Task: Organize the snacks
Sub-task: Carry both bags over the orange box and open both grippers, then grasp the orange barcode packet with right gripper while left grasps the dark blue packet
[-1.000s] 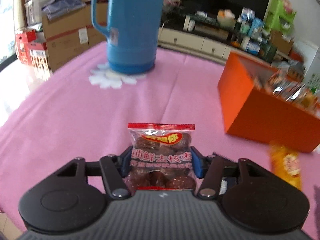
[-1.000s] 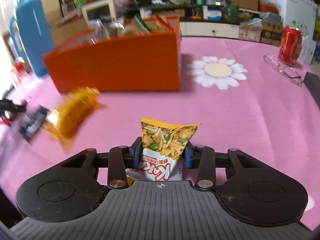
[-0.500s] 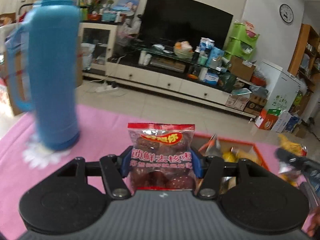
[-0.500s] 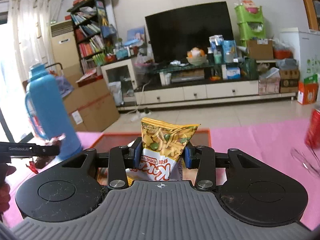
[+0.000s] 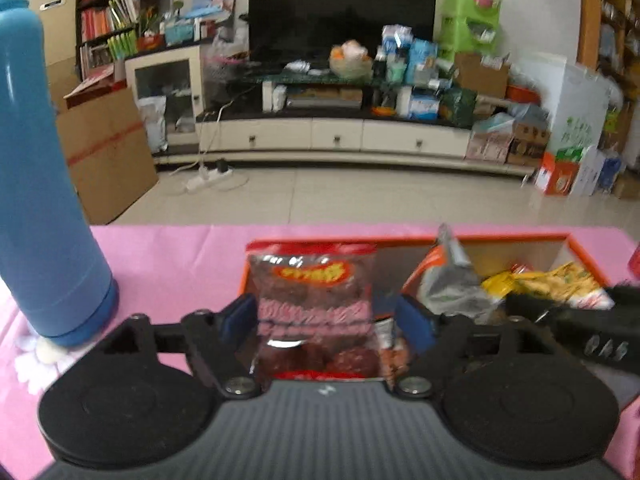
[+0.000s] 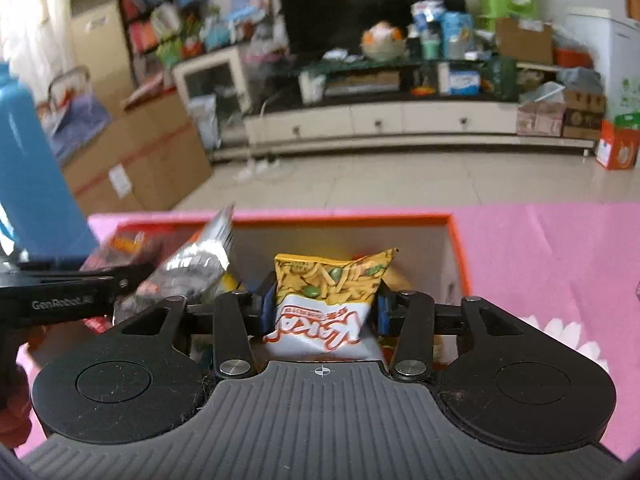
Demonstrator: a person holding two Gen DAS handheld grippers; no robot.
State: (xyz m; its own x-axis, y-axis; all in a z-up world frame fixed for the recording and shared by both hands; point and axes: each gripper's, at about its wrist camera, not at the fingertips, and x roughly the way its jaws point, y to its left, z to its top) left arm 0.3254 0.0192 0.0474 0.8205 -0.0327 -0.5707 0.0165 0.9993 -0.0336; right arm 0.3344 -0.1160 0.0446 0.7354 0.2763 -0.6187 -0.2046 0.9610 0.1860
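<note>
Our left gripper (image 5: pixel 326 322) has just been opening: its blue pads stand clear of the red date packet (image 5: pixel 316 304), a gap showing on the right side, while the packet hangs blurred between them over the left end of the orange box (image 5: pixel 500 236). Our right gripper (image 6: pixel 324 306) has also just been opening, and the yellow and white fries packet (image 6: pixel 330 300) sits between its pads; we cannot tell whether they press on it. That packet is above the right end of the orange box (image 6: pixel 456 236), which already holds a silver packet (image 6: pixel 196 264) and other snacks. The box stands on a pink tablecloth (image 5: pixel 180 256) printed with white daisies, and a tall blue thermos (image 5: pixel 36 200) rises at the left on one daisy. Beyond the table we see a tiled floor, a low white TV cabinet (image 5: pixel 336 138) under a dark television (image 5: pixel 340 12), cardboard boxes (image 5: pixel 108 152), a bookshelf (image 5: pixel 108 16) and green stacked drawers (image 5: pixel 468 24). The left gripper's side (image 6: pixel 60 300) reads "GenRobot" in the right view; the fries packet bears red lettering upside down that we cannot read, and the date packet's print is too blurred. A second ago both packets were clamped low over the open cloth; now they sit above the box, with the room in sight
</note>
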